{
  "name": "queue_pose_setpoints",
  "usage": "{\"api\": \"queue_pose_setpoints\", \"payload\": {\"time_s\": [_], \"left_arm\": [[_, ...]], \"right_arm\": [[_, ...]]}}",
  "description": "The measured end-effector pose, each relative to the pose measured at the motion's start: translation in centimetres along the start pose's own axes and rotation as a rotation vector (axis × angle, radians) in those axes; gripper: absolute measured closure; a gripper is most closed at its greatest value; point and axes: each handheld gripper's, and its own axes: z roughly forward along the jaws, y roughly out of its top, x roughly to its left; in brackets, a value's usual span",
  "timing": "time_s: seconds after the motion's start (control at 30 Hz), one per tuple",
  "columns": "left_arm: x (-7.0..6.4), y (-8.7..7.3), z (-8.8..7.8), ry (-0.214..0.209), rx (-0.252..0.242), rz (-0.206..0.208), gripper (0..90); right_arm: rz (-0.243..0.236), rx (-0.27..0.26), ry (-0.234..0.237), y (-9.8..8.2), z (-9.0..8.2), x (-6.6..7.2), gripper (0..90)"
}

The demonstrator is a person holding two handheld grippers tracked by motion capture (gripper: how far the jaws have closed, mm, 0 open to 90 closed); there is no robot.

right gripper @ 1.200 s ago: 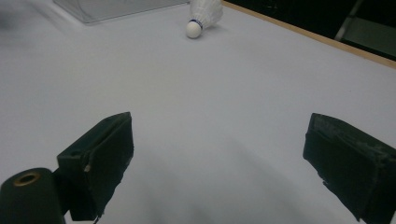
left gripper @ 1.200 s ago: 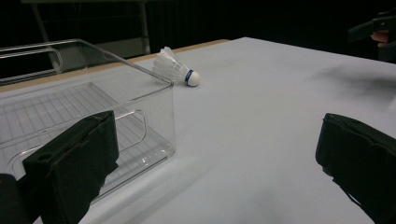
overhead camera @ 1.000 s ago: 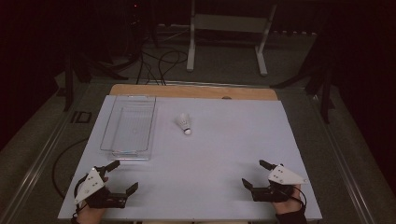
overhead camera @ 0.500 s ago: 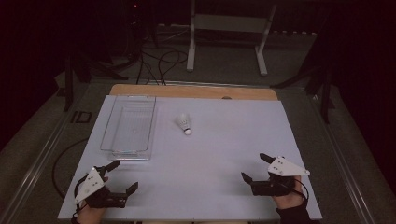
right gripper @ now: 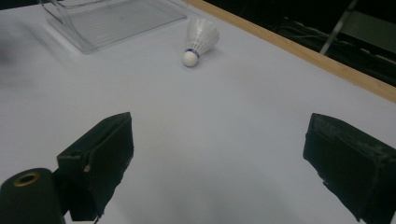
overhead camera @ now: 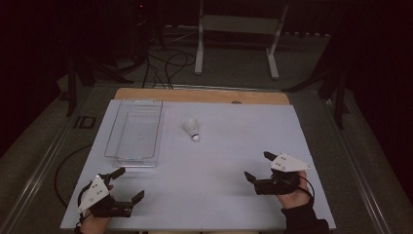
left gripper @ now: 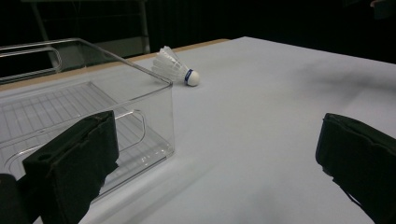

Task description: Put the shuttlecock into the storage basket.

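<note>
From the high view, my left claw sits at the near corner of the desk, just this side of the clear plastic bin, jaws spread wide with nothing in them. My right claw is way over to the right of the bin, also gaping open and empty. The desk top is a smooth, matte white sheet with a strip of bare wood along the far edge. The shuttlecock lies on its side just right of the bin, not touching it, cork end pointing toward me.

Left gripper view: my two chunky black foam-looking pads frame the shot, wide apart. The bin is right in front, a see-through rectangular box with rounded corners, a ribbed floor and a cut-out handle. The shuttlecock lies past the bin's far corner, white feathery skirt, round white cork, thin blue band.

Right gripper view: jaws wide apart again, nothing between them. The shuttlecock lies ahead, just beside the bin, cork nearest me.
</note>
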Motion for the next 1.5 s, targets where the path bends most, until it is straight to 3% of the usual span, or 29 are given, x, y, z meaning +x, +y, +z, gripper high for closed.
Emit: {"api": "queue_pose_setpoints", "payload": {"time_s": [0.43, 0.63, 1.13, 1.33, 1.5], "left_arm": [[0.0, 0.0, 0.0, -0.001, 0.0, 0.0, 0.2], [0.0, 0.0, 0.0, -0.002, 0.0, 0.0, 0.1], [0.0, 0.0, 0.0, -0.005, 0.001, -0.001, 0.2], [0.0, 0.0, 0.0, -0.006, 0.0, 0.0, 0.2], [0.0, 0.0, 0.0, -0.006, 0.0, 0.0, 0.2]], "right_arm": [[0.009, 0.014, 0.013, 2.0, 1.8, 0.1, 8.7], [0.045, 0.026, 0.003, 2.9, 2.6, 0.1, 8.7], [0.05, 0.06, 0.01, 5.3, 5.0, 0.8, 8.7], [0.08, 0.086, 0.019, 6.3, 6.0, 1.0, 8.7], [0.075, 0.134, 0.026, 7.1, 7.1, 1.5, 8.6]]}}
